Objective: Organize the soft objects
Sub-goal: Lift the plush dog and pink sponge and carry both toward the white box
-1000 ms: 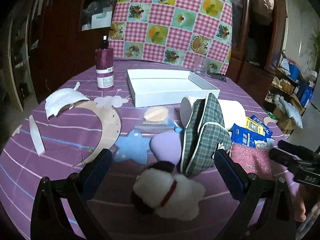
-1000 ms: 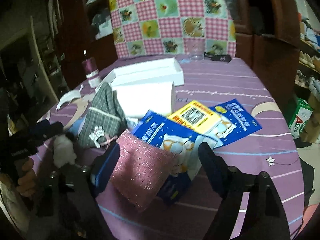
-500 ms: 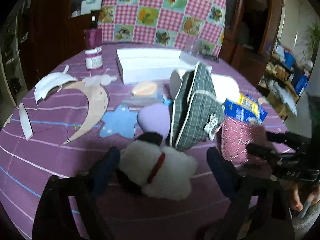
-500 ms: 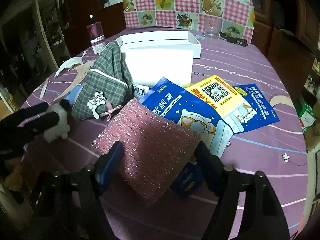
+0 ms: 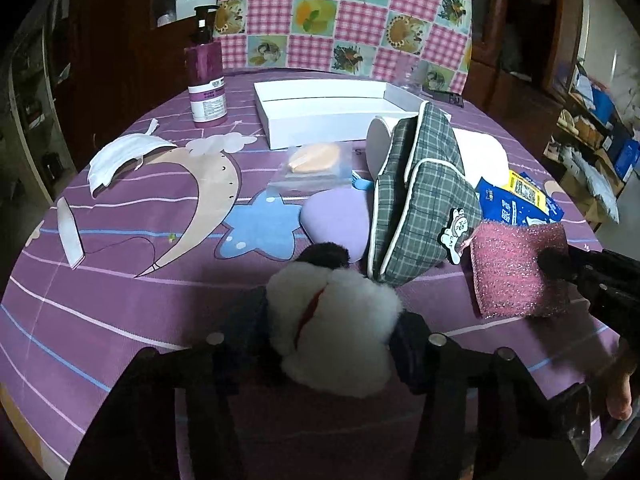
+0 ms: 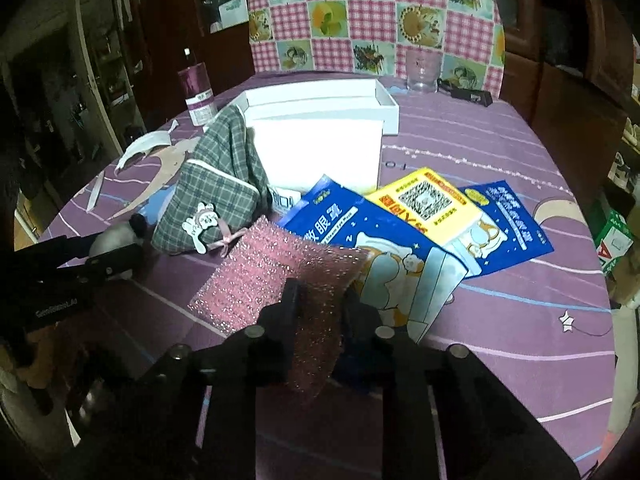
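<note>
Between the left fingers (image 5: 256, 320) sits the clamped plush toy (image 5: 334, 332); right fingers (image 6: 292, 300) pinch the pink sponge (image 6: 276, 276)

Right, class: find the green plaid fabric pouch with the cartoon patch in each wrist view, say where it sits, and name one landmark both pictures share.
Left wrist view: the green plaid fabric pouch stands right of centre, behind the white fluffy plush toy.
Right wrist view: the pouch sits left of centre, behind the pink glittery sponge pad.
Shared landmark: the shallow white cardboard box lying behind the pouch.
</note>
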Demonstrator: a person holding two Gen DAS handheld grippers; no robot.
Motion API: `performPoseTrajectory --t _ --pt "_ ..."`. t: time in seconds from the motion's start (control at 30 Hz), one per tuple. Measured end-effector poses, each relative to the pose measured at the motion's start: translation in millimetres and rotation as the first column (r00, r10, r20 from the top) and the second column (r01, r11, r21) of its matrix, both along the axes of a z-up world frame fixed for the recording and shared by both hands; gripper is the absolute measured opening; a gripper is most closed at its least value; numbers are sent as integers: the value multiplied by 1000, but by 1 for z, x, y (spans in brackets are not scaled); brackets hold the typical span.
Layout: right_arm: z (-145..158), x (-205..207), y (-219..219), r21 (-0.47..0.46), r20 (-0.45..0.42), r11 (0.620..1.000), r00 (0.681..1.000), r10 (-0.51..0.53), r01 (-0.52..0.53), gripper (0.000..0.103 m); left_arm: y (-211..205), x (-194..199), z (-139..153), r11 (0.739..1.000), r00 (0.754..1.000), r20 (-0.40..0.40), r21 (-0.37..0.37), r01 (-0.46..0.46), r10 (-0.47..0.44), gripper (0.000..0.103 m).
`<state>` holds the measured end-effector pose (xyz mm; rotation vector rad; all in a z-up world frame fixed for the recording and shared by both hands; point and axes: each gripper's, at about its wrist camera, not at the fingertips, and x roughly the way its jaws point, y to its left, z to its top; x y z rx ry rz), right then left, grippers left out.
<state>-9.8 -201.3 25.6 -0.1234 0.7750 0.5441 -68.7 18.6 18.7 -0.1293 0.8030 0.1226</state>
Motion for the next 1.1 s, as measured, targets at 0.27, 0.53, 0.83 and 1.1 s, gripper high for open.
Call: performPoseTrajectory --t 0.27,0.53,0.83,1.1 --pt "19 3 -22 79 51 993 994 -94 89 17 5 -8 24 999 998 45 -2 -49 49 51" --pt "61 -1 -43 177 44 974 988 -151 141 17 6 -11 66 998 992 111 14 -56 54 51" --pt "135 47 -30 221 10 968 992 -126 120 17 11 35 125 999 989 143 37 -34 28 51" --pt "168 154 7 369 -88 928 996 -27 58 17 21 120 168 998 982 189 42 -39 31 51"
